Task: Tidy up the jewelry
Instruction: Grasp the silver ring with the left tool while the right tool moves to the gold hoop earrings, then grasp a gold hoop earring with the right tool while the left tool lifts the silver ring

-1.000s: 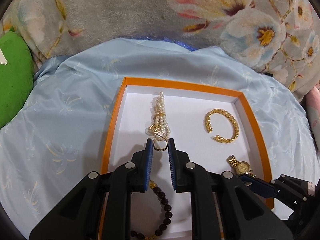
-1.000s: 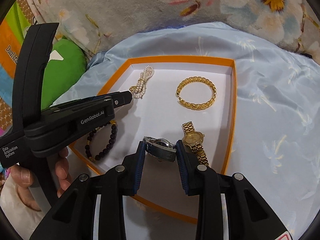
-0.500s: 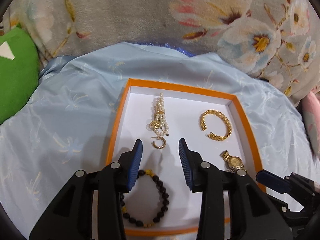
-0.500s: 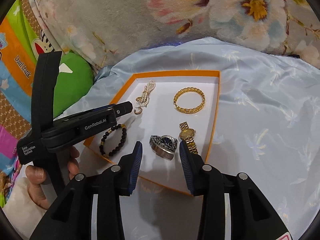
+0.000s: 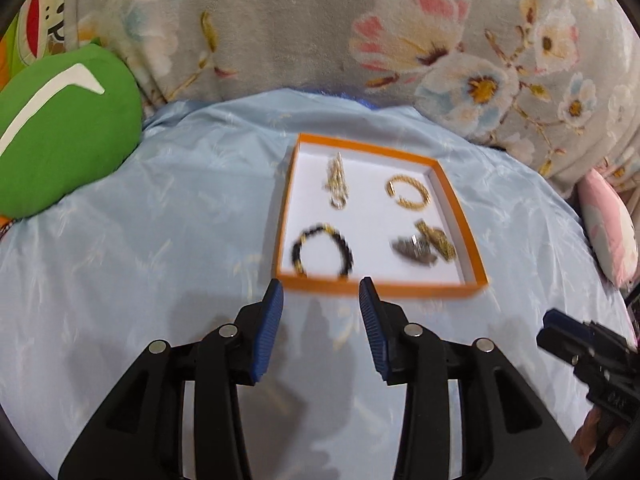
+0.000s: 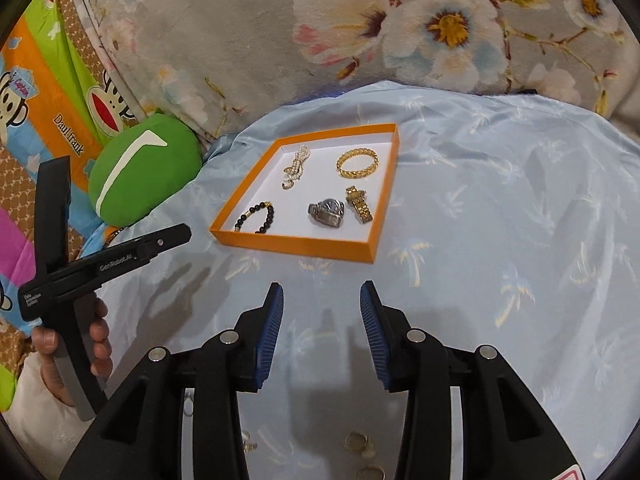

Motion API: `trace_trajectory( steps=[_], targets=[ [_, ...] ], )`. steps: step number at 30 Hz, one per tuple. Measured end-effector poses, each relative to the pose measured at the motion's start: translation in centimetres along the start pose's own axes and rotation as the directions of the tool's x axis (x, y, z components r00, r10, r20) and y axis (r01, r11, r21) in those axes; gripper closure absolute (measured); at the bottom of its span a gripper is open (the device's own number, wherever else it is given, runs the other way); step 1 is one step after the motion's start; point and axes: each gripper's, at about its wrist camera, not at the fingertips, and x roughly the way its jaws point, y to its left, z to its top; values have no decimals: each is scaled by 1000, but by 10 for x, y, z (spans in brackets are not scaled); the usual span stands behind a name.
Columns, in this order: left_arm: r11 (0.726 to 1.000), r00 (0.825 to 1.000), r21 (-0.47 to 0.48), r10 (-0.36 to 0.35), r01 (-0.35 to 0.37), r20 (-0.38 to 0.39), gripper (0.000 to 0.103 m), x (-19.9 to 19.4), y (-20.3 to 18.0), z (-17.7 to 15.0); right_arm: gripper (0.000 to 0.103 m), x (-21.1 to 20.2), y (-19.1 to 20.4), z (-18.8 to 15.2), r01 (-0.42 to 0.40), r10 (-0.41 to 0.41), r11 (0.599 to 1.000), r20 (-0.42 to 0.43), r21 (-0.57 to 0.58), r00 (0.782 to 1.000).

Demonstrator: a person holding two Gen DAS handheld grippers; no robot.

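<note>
Both tools hang over the pale blue cloth [image 6: 500,208], short of the orange tray [image 6: 296,246]: the left hand-held gripper [image 5: 320,320] and the right hand-held gripper [image 6: 322,320] each have their blue pads spread wide, with nothing between them. In the tray lie a pearl piece [image 6: 298,164], a gold bangle [image 6: 357,163], a dark bead bracelet [image 6: 260,218], a silver watch [image 6: 327,212] and a gold watch [image 6: 359,209]; the two watches sit just beside one another. A few small rings [image 6: 360,442] rest on the cloth close under the right tool, outside the tray. These look like what remains, and they are the risk: small, thin and lying on soft slippery fabric, they may slide away or sink into a fold as the pads close, or the pads may pinch cloth along with the ring and drag the tray. A drop near the watches could tangle pieces.
</note>
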Motion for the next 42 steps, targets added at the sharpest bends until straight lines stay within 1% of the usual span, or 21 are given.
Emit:
trace_trajectory(
  steps=[2,3,4,5,6,9,12,15,17,19,21,22,23,24,30,34,37,39,40,41,42],
  targets=[
    [1000,1000,21,16,-16,-1,65,-13,-5,-19,63,-13,-4,-17,12,-12,1000,4,27,1000],
    [999,1000,31,17,-17,-6,63,-20,-8,-28,63,-17,-5,-24,22,-22,999,6,32,1000],
    [999,1000,36,17,-16,-12,61,-26,-11,-38,63,-23,-7,-33,38,-38,999,8,36,999],
    [999,1000,39,13,-12,-17,55,-30,-13,-46,63,-28,-8,-41,53,-53,998,11,39,999],
    [999,1000,41,7,-7,-18,54,-36,-16,-55,63,-32,-9,-47,64,-65,997,16,42,998],
    [999,1000,49,-12,13,-24,54,-48,-25,-78,63,-46,-12,-69,96,-98,994,26,56,995],
    [998,999,62,-21,23,-34,54,-53,-37,-97,63,-55,-17,-86,106,-108,991,27,81,994],
    [998,998,54,-29,33,-62,54,-51,-45,-114,63,-58,-18,-99,134,-136,988,18,78,991],
    [999,996,41,-17,20,-84,54,-46,-48,-125,63,-60,-17,-104,149,-150,987,15,66,989],
    [999,995,45,10,-5,-103,54,-42,-49,-130,62,-60,-15,-108,157,-158,986,14,57,987],
    [998,995,53,24,-18,-101,54,-42,-50,-132,61,-60,-14,-109,154,-155,986,11,57,988],
    [998,994,52,32,-27,-100,54,-42,-50,-132,60,-61,-14,-109,152,-153,987,17,59,988],
    [998,994,51,38,-33,-107,55,-41,-50,-133,56,-61,-14,-109,150,-151,987,19,60,988],
    [998,993,56,48,-42,-104,55,-40,-51,-133,56,-60,-15,-109,148,-149,987,18,63,989],
    [988,989,120,107,-95,-97,55,-36,-62,-134,55,-57,-15,-109,139,-139,988,0,68,990],
    [985,989,139,117,-103,-96,62,-35,-65,-134,55,-54,-13,-110,145,-145,987,-15,63,989],
    [986,989,133,116,-103,-93,70,-34,-65,-133,55,-49,-12,-109,157,-155,985,-34,69,987],
    [986,989,131,113,-101,-92,79,-34,-65,-133,55,-45,-9,-108,161,-158,985,-44,66,986],
    [987,989,128,113,-101,-91,81,-34,-65,-132,55,-42,-8,-107,163,-160,985,-50,63,986],
    [987,990,124,113,-101,-90,84,-34,-65,-132,57,-39,-5,-107,166,-163,984,-57,60,985],
    [988,990,119,107,-96,-90,84,-34,-64,-132,59,-37,-4,-106,172,-168,984,-64,57,984]
  ],
)
